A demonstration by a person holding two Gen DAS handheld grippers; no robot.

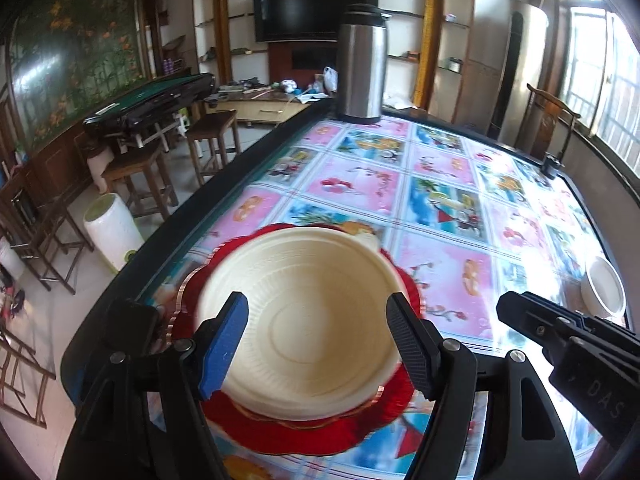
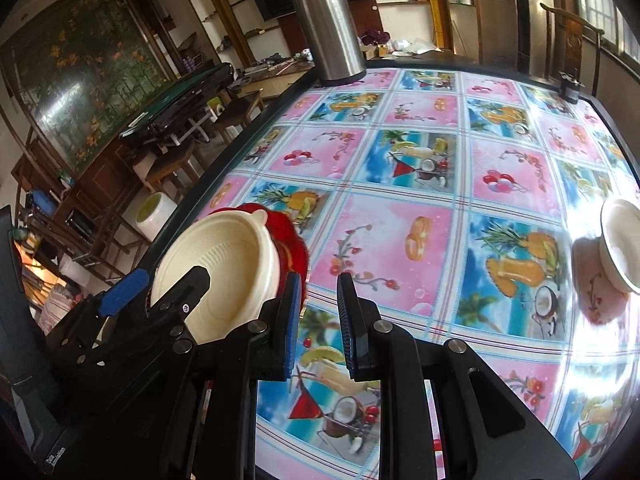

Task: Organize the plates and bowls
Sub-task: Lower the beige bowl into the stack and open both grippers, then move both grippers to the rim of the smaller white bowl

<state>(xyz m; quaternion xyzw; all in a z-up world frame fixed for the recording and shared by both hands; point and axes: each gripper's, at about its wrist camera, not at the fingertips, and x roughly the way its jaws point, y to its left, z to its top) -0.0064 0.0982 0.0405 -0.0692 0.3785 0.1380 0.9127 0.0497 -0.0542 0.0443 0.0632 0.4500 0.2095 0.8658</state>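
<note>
A cream bowl [image 1: 304,320] [image 2: 224,260] rests in a red scalloped plate [image 1: 320,436] [image 2: 288,240] near the table's left edge. My left gripper [image 1: 316,340] [image 2: 172,280] hovers over the bowl's near side. Its jaws stand apart and I see no pad pressing the rim, so it is open. The bowl looks a little blurred. My right gripper [image 2: 318,316] [image 1: 506,304] is just to the right of the plate, above the tablecloth. It is shut with only a thin gap and nothing between its fingers. A second white bowl [image 1: 604,288] [image 2: 620,244] stands alone far to the right.
A tall steel thermos [image 1: 362,68] [image 2: 328,28] stands at the far edge of the glass-topped, picture-patterned table [image 1: 440,184] [image 2: 400,240]. A small black object [image 1: 552,164] [image 2: 570,88] sits at the far right rim. Stools and a white bin [image 1: 112,232] are on the floor to the left.
</note>
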